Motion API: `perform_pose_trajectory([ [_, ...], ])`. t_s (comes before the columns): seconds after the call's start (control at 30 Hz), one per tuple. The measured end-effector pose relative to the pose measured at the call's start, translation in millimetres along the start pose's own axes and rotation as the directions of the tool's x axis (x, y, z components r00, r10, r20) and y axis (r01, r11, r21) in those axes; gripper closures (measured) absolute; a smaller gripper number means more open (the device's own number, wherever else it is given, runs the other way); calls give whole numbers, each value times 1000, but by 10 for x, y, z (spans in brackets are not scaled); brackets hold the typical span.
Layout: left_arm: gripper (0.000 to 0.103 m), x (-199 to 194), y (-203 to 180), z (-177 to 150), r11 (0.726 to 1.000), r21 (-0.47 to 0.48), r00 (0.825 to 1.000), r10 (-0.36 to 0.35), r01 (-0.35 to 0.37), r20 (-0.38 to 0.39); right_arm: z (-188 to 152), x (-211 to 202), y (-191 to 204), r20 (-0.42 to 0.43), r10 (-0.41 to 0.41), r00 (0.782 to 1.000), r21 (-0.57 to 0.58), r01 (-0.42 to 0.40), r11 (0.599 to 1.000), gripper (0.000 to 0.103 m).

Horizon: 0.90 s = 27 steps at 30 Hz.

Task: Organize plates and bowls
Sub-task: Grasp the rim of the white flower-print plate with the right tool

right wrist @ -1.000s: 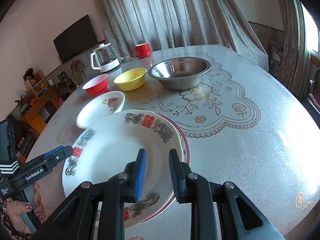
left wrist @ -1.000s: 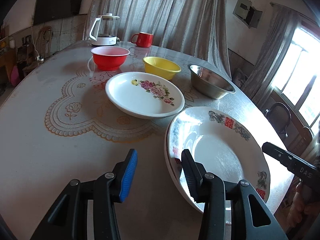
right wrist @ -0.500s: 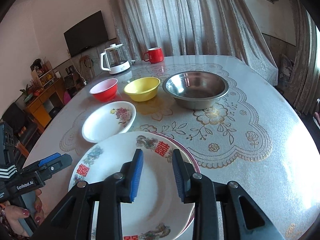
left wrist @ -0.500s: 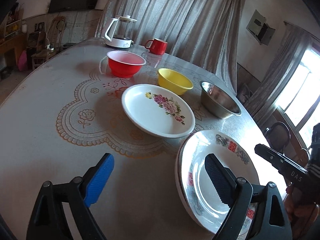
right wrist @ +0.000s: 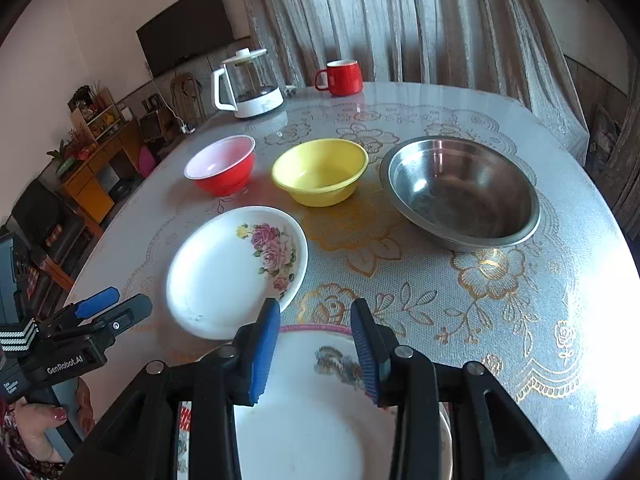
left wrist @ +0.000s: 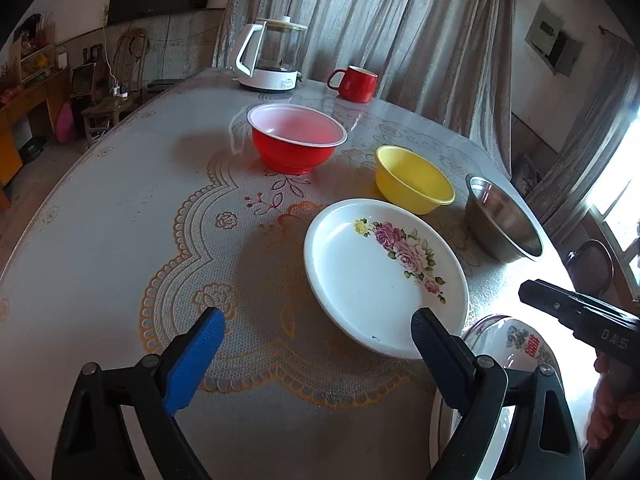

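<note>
1. table (right wrist: 560, 208): round, lace-print cover, carries everything. two plates look stacked at the near edge, so i judge one step done and the flowered plate next.
2. printed plates (right wrist: 320, 408): nearest edge, flat, face up, pink rim of the lower one peeking out. round, so no long axis.
3. steel bowl (right wrist: 460, 192): right side of table, mouth up.
4. flowered plate (left wrist: 384, 272): just inboard of the stack, flat, roses toward the far-right rim.
5. yellow bowl (right wrist: 320, 170) and red bowl (right wrist: 222, 164): mid-table row, upright, apart.
6. left gripper (left wrist: 316, 332): fingers spread wide, empty, aimed at the flowered plate's near rim. next move needs a rim pinch, i think.
7. right gripper (right wrist: 314, 344): fingers parted, empty, over the stack.
</note>
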<state>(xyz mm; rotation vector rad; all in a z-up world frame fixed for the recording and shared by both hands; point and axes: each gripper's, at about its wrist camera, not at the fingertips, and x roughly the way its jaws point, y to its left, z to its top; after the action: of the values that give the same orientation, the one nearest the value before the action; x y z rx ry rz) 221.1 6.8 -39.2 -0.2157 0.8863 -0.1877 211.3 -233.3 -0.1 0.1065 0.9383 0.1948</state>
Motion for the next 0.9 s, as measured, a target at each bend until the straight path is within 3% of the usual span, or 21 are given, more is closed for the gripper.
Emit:
perform_pose_trajectory([
  [0.1,14,143,51,94,999,-39,999,-19,18,-30,167,251,16,-56,22,998,2,-22,1000,67],
  [0.2,26,285,60,150,998,-60,997,-33,29,-66,296,487,17,-95,51,994,19,-50,999,69],
  [0.6,34,518,-22,197,998,-35,994,-46,42,-102,463,975,39,-228,17,974,4,-16,1000,69],
  [0.63,36,531,-31,206,999,-28,994,-42,40,-100,457,1009,43,-238,22,971,3,-22,1000,72],
  [0.77,61,564,-35,229,999,-9,993,-44,43,-107,454,1124,23,-267,78,961,42,-69,997,82],
  [0.9,70,566,3,215,997,5,992,-76,76,-105,463,1146,96,-257,68,964,32,-62,998,85],
])
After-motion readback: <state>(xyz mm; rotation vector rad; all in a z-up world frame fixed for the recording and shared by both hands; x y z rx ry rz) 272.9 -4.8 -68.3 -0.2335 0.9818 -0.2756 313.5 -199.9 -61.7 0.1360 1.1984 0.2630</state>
